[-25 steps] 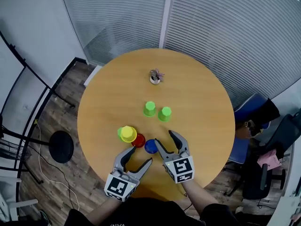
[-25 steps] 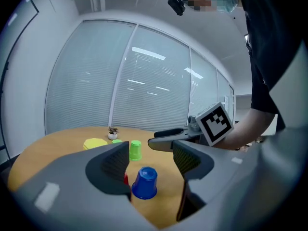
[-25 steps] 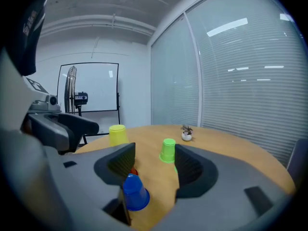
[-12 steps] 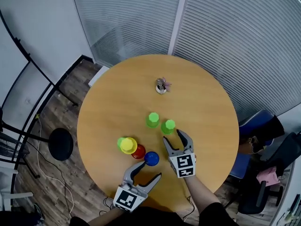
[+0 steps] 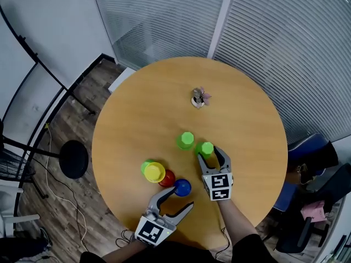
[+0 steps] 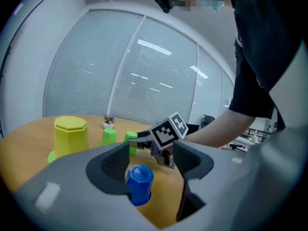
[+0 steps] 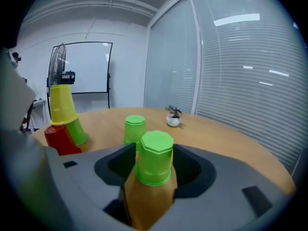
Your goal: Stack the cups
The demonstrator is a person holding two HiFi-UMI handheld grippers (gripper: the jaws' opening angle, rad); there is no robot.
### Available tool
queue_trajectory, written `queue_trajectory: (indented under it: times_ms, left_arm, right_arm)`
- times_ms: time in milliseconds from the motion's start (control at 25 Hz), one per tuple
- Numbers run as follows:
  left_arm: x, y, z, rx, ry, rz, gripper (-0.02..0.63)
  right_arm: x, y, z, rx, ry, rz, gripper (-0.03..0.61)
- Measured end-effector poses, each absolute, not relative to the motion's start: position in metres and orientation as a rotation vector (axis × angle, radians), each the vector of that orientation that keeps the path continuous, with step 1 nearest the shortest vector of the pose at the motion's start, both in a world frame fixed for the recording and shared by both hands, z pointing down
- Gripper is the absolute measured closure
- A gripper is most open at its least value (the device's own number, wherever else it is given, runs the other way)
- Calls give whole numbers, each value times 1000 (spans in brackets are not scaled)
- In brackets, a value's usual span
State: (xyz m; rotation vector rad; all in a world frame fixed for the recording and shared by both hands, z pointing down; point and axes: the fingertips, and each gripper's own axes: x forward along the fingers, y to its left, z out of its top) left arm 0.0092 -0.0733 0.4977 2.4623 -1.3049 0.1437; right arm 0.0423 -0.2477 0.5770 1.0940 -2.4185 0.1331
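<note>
Cup cluster at left: inverted yellow plastic cup (image 5: 154,172) capping a tilted green cup (image 5: 145,166), red plastic cup (image 5: 168,178) touching them. Left hand-held gripper (image 5: 184,198) sits back, jaws wide and empty, small blue plastic cup (image 5: 182,188) just ahead. Right hand-held gripper (image 5: 211,153) has moved forward from beside the blue cup. Its spread jaws now straddle the nearer inverted green plastic cup (image 5: 207,148) on the round wooden table (image 5: 137,119), not yet clamped. Judgement: this cup is the next pick.

Smooth plastic cups (image 5: 186,140); matt wooden table (image 5: 148,111)
</note>
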Motion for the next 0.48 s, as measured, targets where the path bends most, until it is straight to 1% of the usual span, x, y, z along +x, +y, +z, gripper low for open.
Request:
queue_trajectory:
  times_ms: [40, 80, 280, 480]
  left_arm:
    - [9, -74, 498, 2461, -1302, 143, 325]
    - [9, -74, 499, 2460, -1298, 144, 325]
    - [10, -72, 503, 2507, -1276, 170, 325]
    - [3, -70, 497, 2484, -1304, 147, 325]
  right_arm:
    - [43, -248, 577, 1102, -2413, 129, 353]
    - [43, -248, 577, 1105, -2410, 125, 359]
    - [45, -246, 571, 1111, -2420, 131, 365]
    - [41, -229, 542, 1111, -2486, 148, 367]
